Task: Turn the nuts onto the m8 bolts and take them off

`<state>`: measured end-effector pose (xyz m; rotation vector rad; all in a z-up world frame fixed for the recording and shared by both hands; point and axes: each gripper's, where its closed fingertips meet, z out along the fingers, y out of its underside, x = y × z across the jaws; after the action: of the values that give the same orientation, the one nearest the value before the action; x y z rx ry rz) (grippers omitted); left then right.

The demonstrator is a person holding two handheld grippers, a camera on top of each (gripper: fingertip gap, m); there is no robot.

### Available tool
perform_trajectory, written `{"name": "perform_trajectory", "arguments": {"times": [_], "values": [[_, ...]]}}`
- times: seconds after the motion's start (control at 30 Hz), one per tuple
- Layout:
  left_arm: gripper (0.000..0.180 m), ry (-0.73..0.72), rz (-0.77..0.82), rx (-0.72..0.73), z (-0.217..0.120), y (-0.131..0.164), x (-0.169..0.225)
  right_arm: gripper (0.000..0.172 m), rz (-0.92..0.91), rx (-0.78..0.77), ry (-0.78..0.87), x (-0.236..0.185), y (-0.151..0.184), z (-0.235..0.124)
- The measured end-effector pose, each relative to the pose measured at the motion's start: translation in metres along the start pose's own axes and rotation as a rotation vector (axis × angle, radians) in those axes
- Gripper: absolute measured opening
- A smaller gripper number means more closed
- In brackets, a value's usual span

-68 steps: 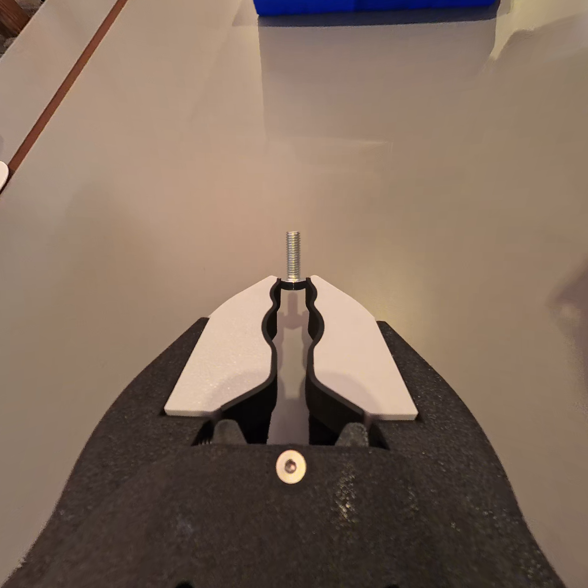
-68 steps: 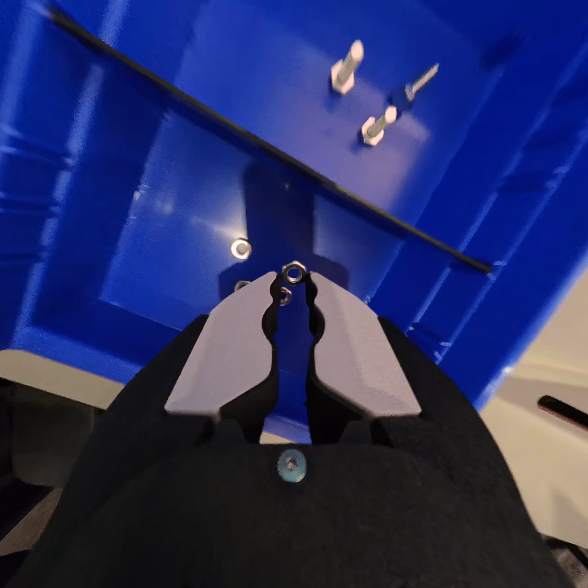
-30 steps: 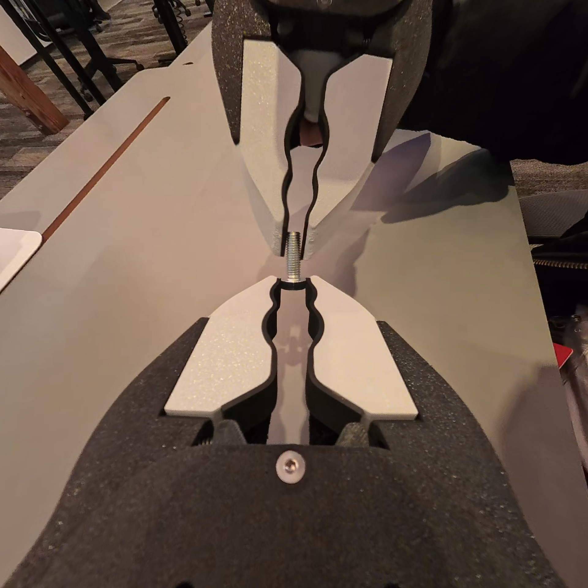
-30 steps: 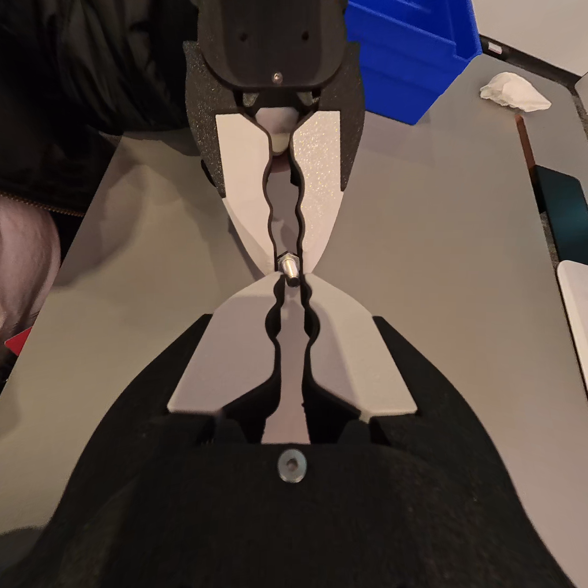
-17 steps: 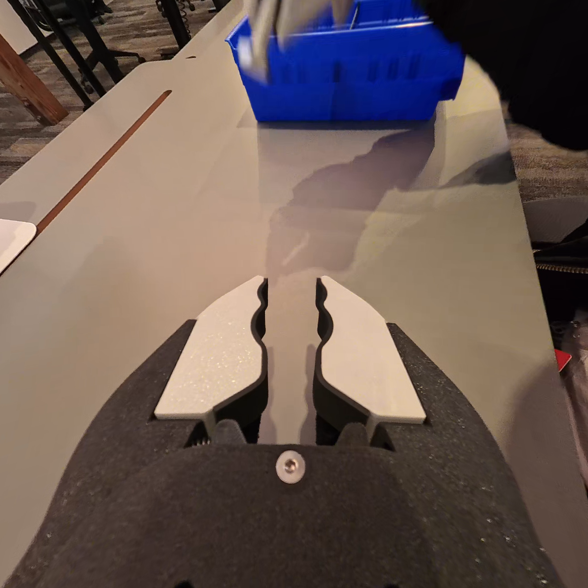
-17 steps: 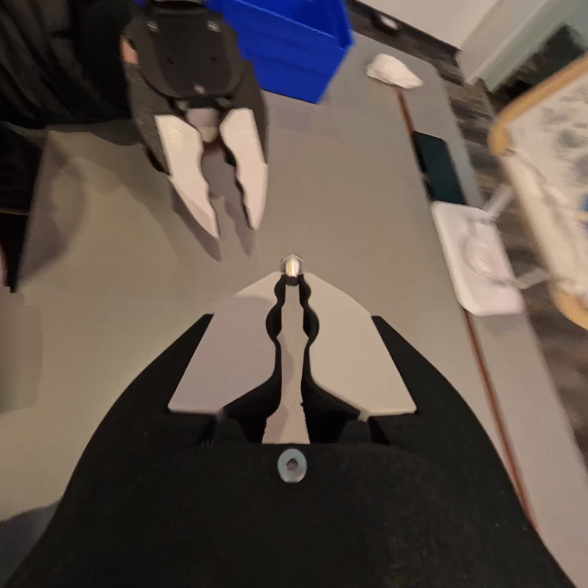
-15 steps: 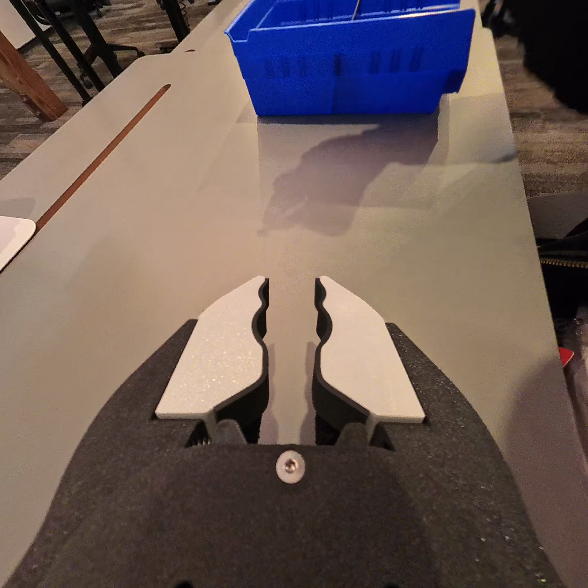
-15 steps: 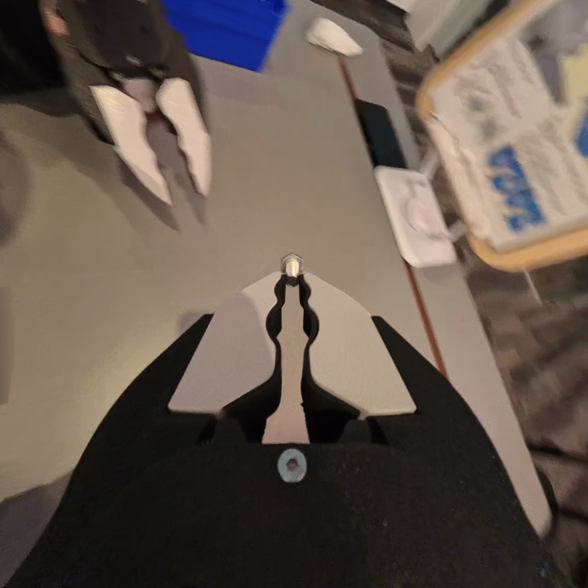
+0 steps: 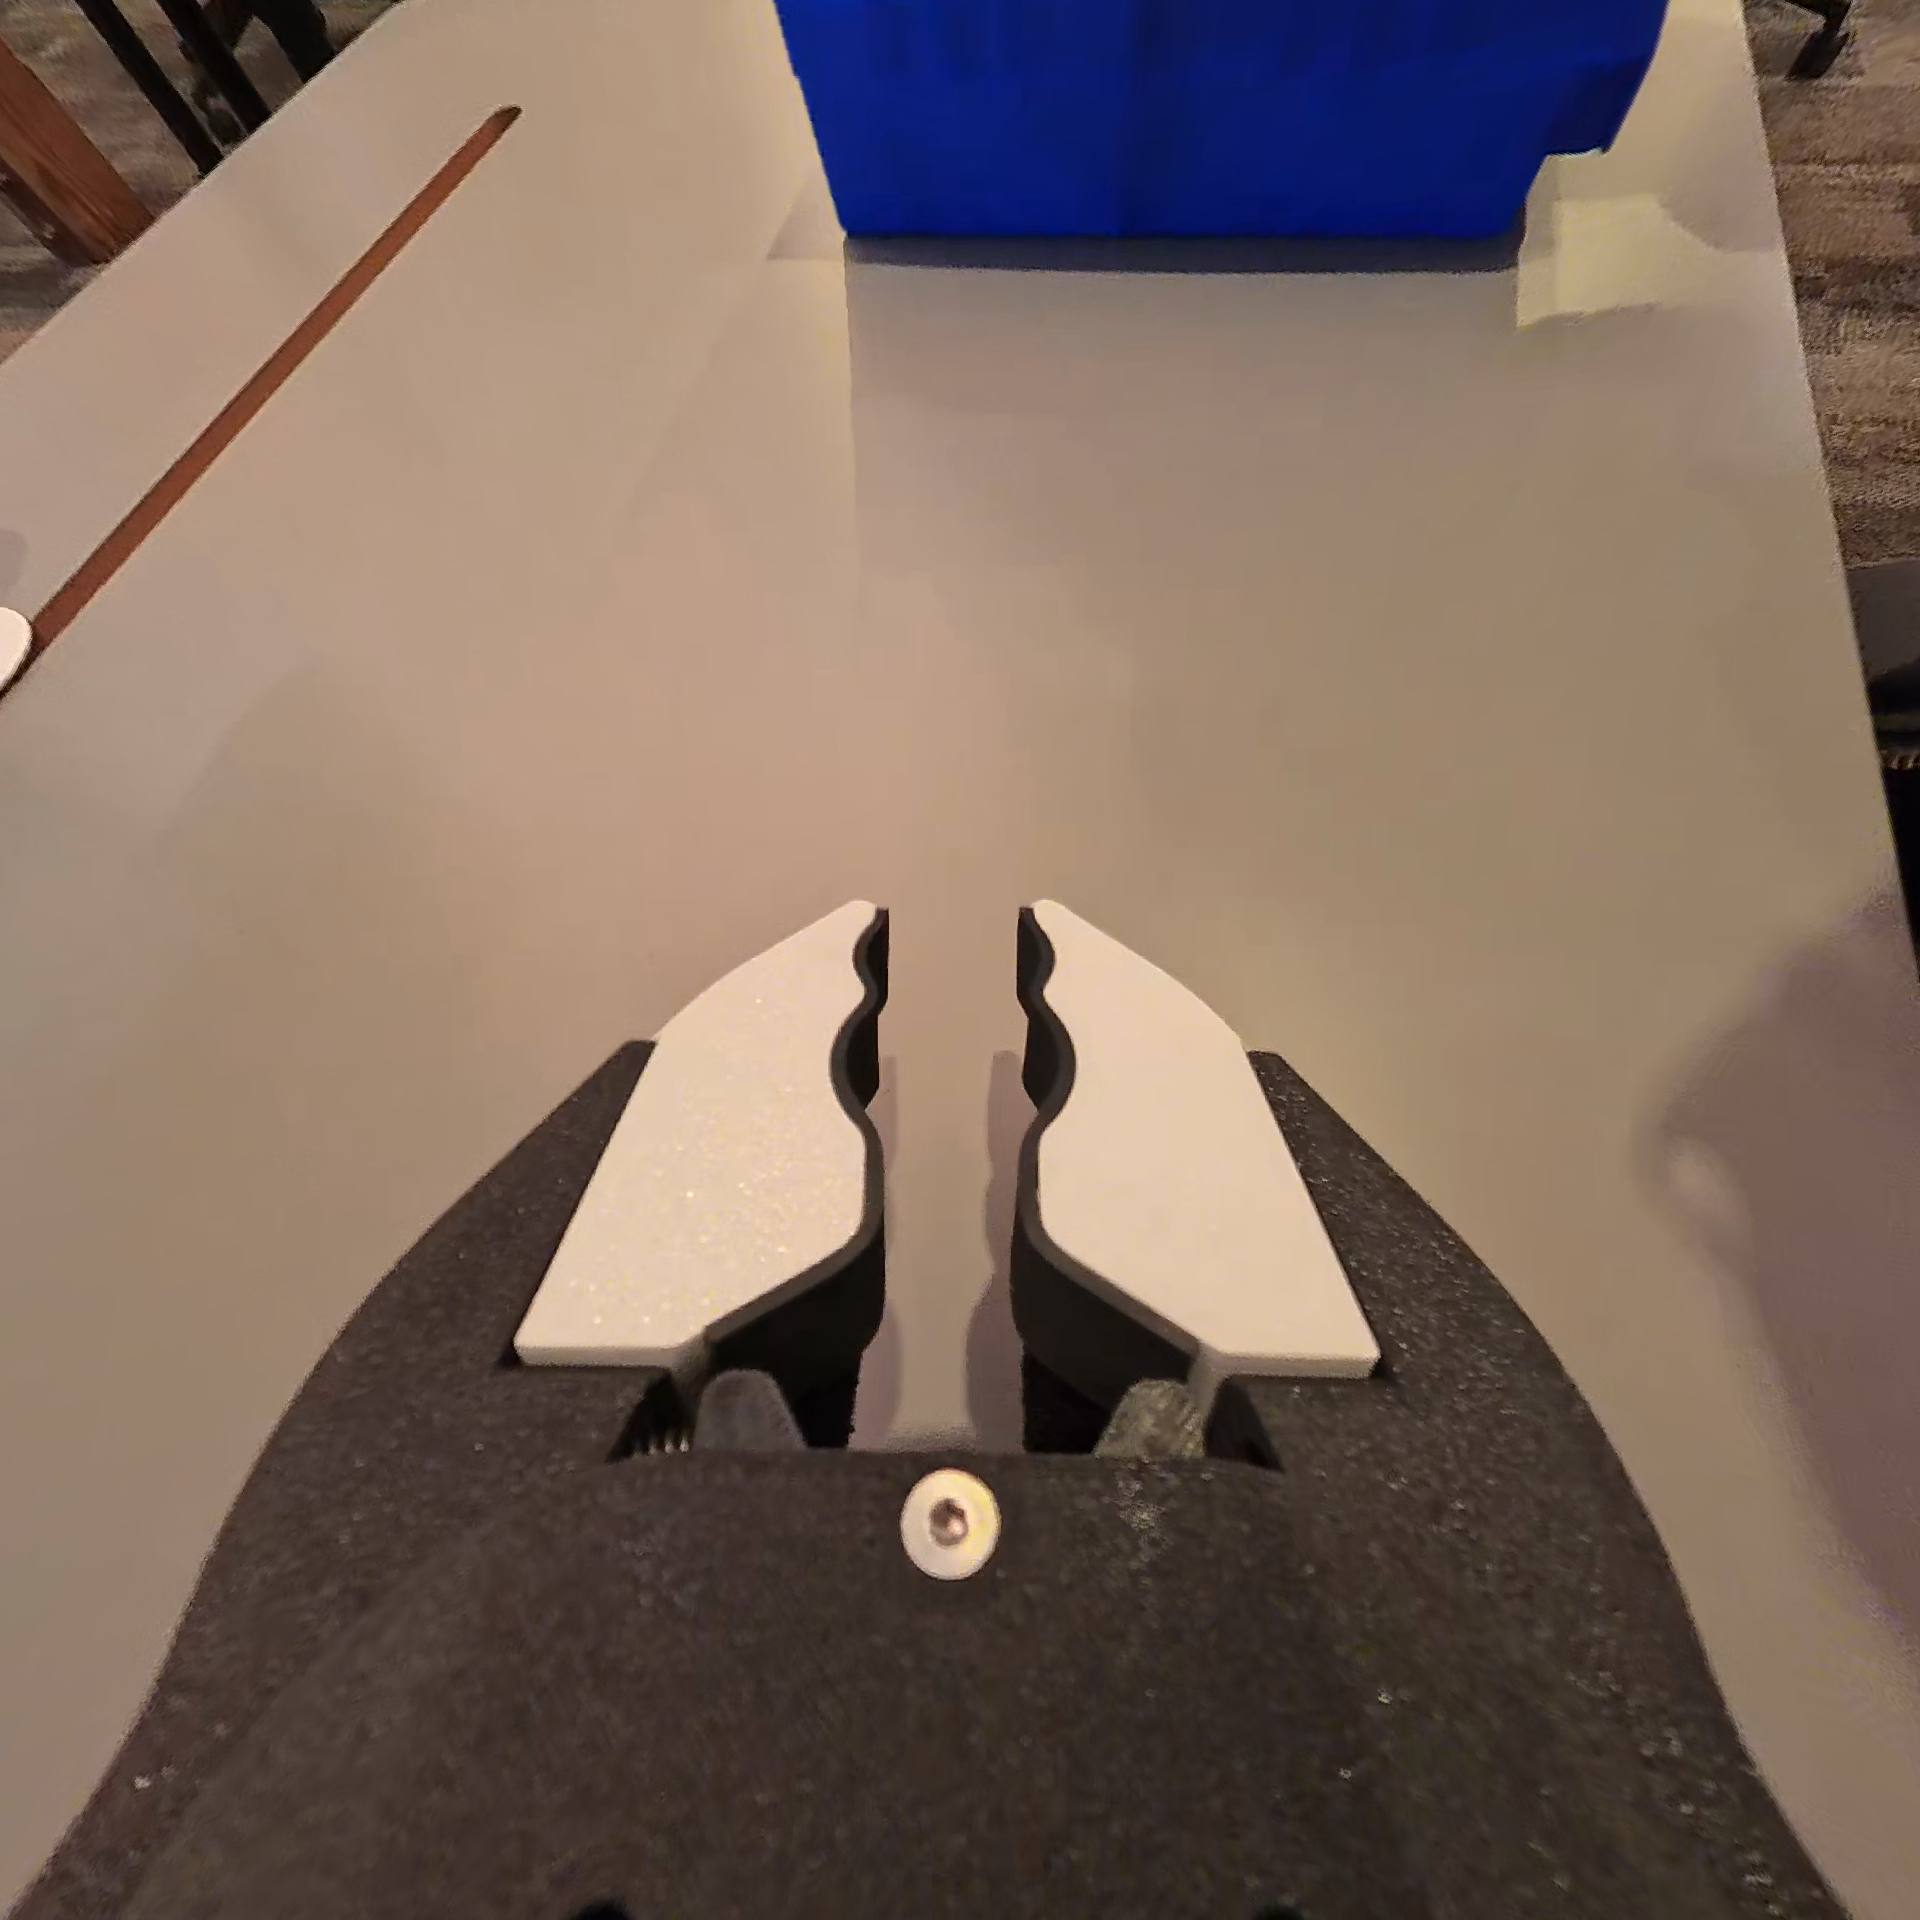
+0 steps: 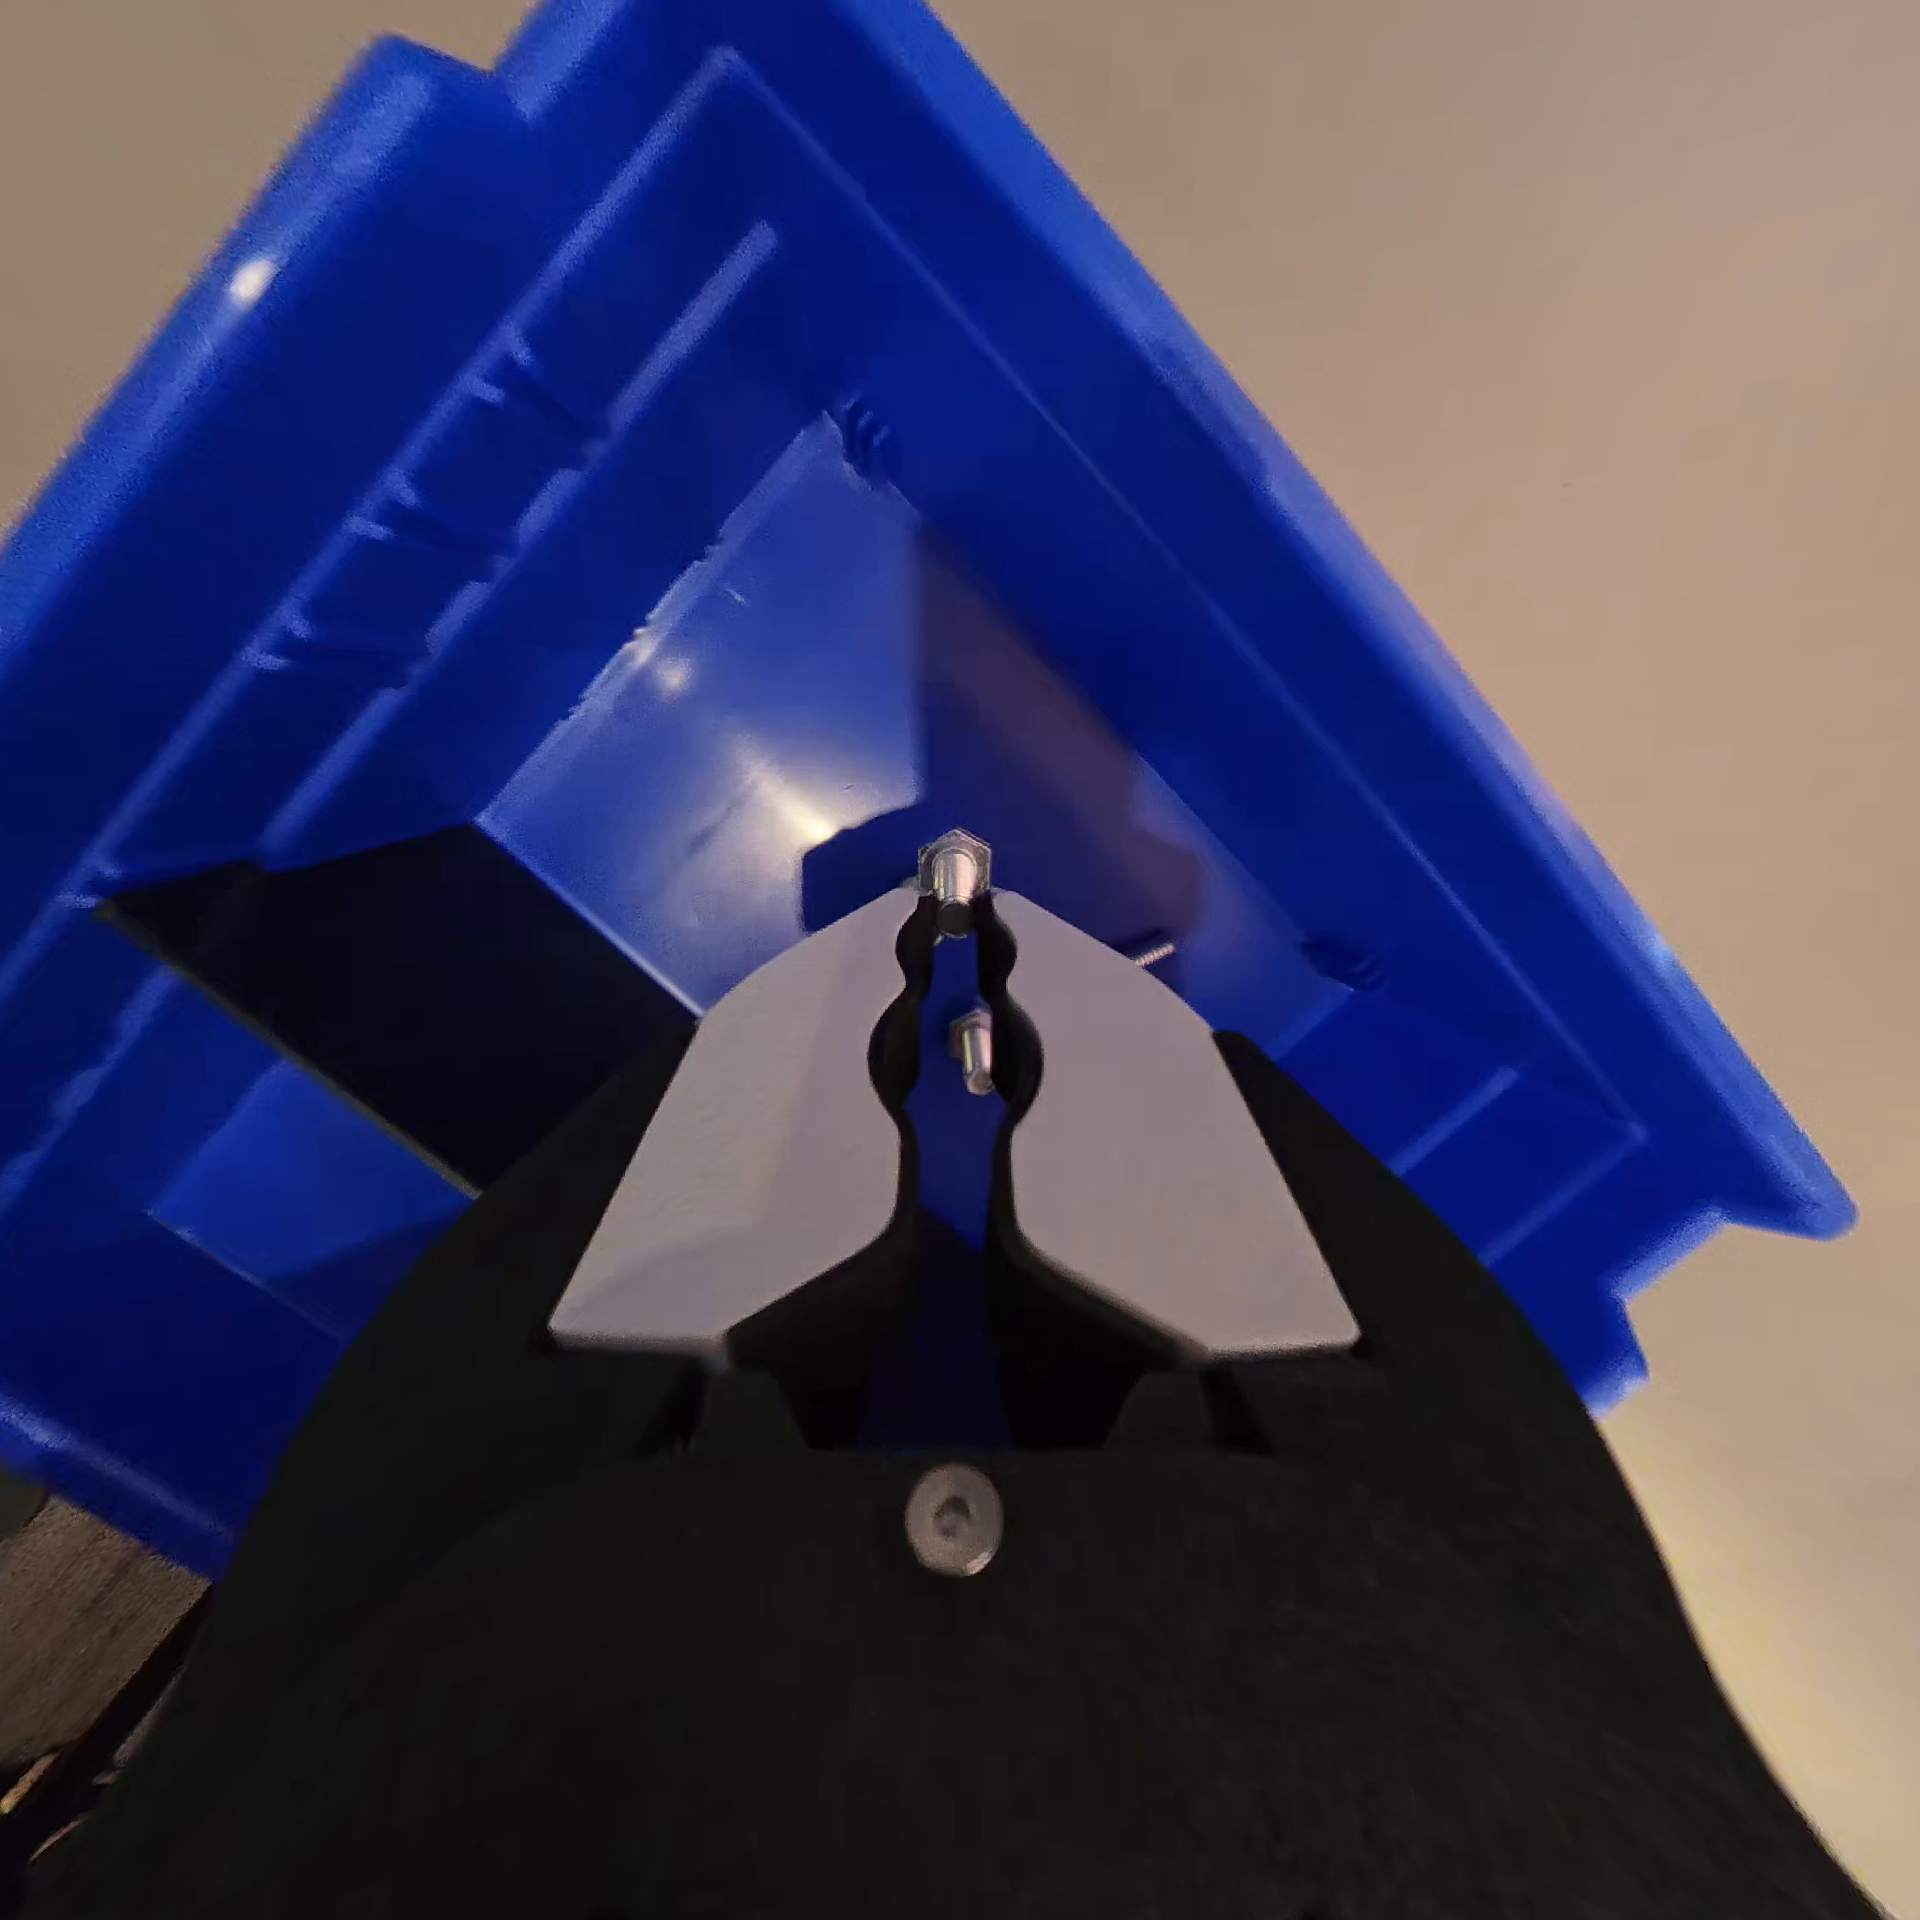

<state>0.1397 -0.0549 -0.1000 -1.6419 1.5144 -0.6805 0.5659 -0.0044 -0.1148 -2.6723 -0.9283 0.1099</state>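
Right gripper (image 10: 951, 914) clamps a bolt (image 10: 954, 883) above the blue bin (image 10: 1299, 582), 12 o'clock of another bolt (image 10: 971, 1051); left gripper (image 9: 953, 920) stands apart, empty; threading apparently remains.

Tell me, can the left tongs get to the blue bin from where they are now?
Probably yes. The left tongs are open and empty, and only bare grey table lies between them and the blue bin straight ahead; nothing blocks the path.

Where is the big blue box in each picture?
Left wrist view: the blue box sits at the top edge, at the far end of the table.
Right wrist view: the blue box fills the middle and left, seen from above.
Shared landmark: the table under the box.
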Motion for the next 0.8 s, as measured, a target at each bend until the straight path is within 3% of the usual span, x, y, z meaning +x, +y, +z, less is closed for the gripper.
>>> {"name": "perform_trajectory", "arguments": {"times": [0.33, 0.47, 0.6, 0.8], "values": [[0.022, 0.001, -0.015, -0.019, 0.004, 0.005, -0.002, 0.009, 0.008, -0.031, -0.014, 0.006, 0.004, 0.022], [0.023, -0.007, -0.019, -0.011, 0.003, 0.004, -0.004, 0.021, 0.028, 0.029, 0.006, 0.009, -0.002, 0.013], [0.023, -0.030, -0.022, 0.008, -0.002, 0.000, -0.007, 0.023, 0.026, 0.093, 0.084, 0.012, -0.007, -0.012], [0.024, -0.110, -0.035, 0.014, -0.007, -0.003, -0.020, 0.025, 0.029, 0.316, 0.285, -0.018, -0.040, -0.088]]}}
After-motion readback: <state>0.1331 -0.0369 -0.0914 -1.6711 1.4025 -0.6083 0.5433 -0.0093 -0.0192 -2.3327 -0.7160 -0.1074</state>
